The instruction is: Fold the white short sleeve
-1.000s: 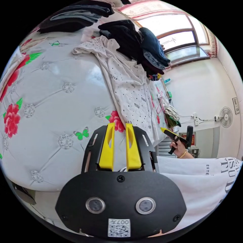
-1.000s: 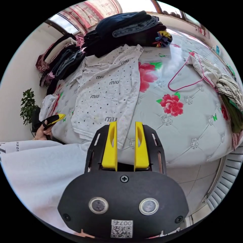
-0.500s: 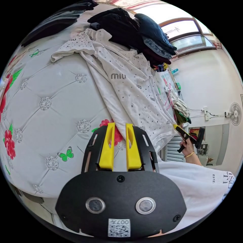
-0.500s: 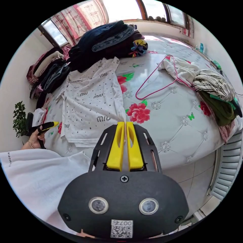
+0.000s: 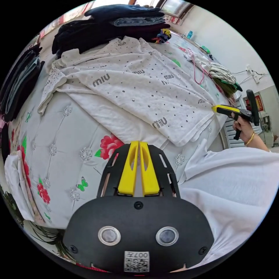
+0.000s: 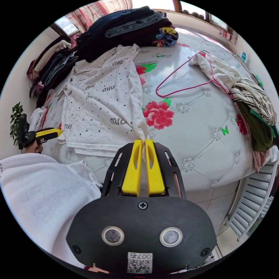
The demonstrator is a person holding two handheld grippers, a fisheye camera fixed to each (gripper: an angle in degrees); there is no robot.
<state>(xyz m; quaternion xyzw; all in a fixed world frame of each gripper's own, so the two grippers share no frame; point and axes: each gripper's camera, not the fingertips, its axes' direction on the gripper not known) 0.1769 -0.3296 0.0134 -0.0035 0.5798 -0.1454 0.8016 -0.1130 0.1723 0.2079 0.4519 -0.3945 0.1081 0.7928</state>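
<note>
White cotton with small dark studs and printed lettering, the short-sleeve shirt [image 5: 136, 87] lies spread on a bed [image 5: 64, 136] whose quilted white cover carries red flowers and green butterflies. The left claw [image 5: 139, 145] has its yellow jaws drawn almost together on the shirt's near hem corner, the cloth pinched between them. In the right gripper view the right claw [image 6: 142, 143] is closed the same way on the opposite hem corner, where the fabric gathers into a pulled-up peak.

Each claw also shows in the other's view. The right one juts in from the edge of the left gripper view, gripped by a hand [image 5: 242, 128] with a bangle at the wrist, its tip meeting the shirt's edge. The left one appears at the side of the right gripper view, held level beside the hem. A white sleeve [image 6: 37, 186] of the person fills the space below.

Dark folded clothes [image 6: 128, 23] are stacked at the far side of the bed, past the collar. A pink wire hanger [image 6: 186, 78] lies on the cover beside a heap of loose garments [image 6: 250, 101], well apart from the shirt.
</note>
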